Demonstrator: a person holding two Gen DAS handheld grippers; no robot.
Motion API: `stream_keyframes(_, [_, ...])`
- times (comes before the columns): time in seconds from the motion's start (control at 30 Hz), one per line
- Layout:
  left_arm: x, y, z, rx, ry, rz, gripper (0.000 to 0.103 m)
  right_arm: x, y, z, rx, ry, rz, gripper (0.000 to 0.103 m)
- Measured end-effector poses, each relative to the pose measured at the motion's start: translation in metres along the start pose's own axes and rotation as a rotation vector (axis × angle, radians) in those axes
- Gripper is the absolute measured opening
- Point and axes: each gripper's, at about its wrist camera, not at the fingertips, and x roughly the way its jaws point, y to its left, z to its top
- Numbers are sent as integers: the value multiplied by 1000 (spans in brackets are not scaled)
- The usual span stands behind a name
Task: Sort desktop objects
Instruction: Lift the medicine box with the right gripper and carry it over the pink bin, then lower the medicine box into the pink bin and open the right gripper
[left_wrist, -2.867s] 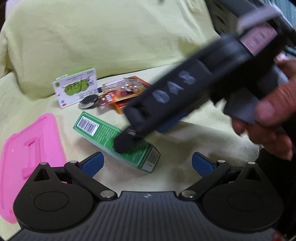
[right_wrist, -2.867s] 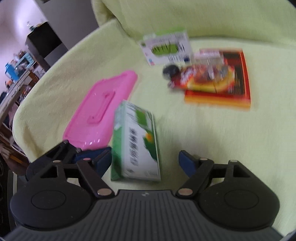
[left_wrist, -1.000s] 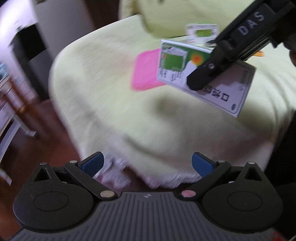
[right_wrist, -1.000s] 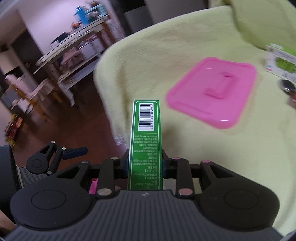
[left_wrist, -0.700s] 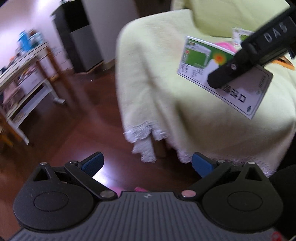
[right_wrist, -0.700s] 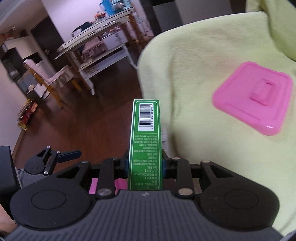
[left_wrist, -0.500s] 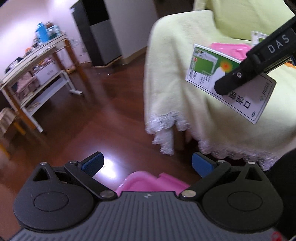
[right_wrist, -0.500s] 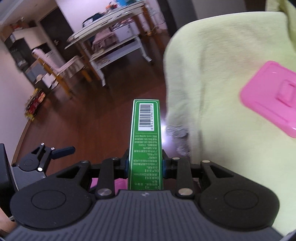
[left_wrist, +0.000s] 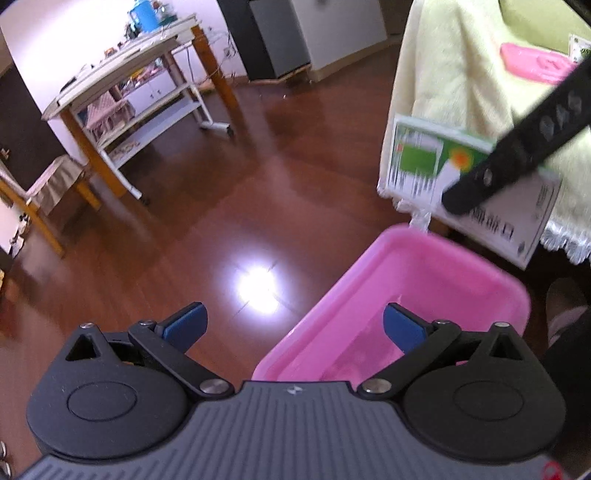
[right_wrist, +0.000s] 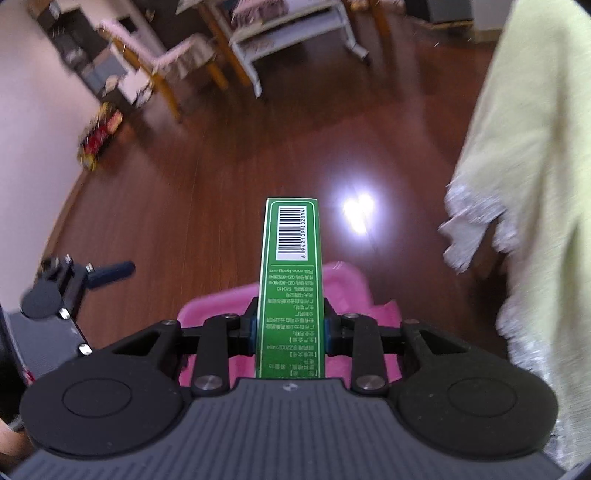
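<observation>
Right tool (right_wrist: 290, 328) clamps green box (right_wrist: 290, 280) edge-on, held above pink bin (left_wrist: 424, 295) w/ box end past far rim. Left tool (left_wrist: 291, 325) wide, empty, over bin's near-left rim. Bare wood floor (left_wrist: 221, 206) around; draped table (right_wrist: 535, 184) right.

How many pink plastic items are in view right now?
2. A pink bin sits on the floor below the held green box; a pink lid lies on the cloth-covered table. Others may be out of frame.
</observation>
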Motion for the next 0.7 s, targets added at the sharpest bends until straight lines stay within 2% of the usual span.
stream_keyframes(0.27, [0, 33, -53, -24, 50, -42, 102, 75, 46, -30, -31, 178, 34, 27])
stream_keyframes(0.53, [6, 48, -82, -54, 74, -78, 102, 113, 52, -46, -12, 253, 26, 27])
stream_keyframes(0.7, [5, 45, -89, -8, 101, -117, 102, 127, 51, -49, -1, 283, 34, 27])
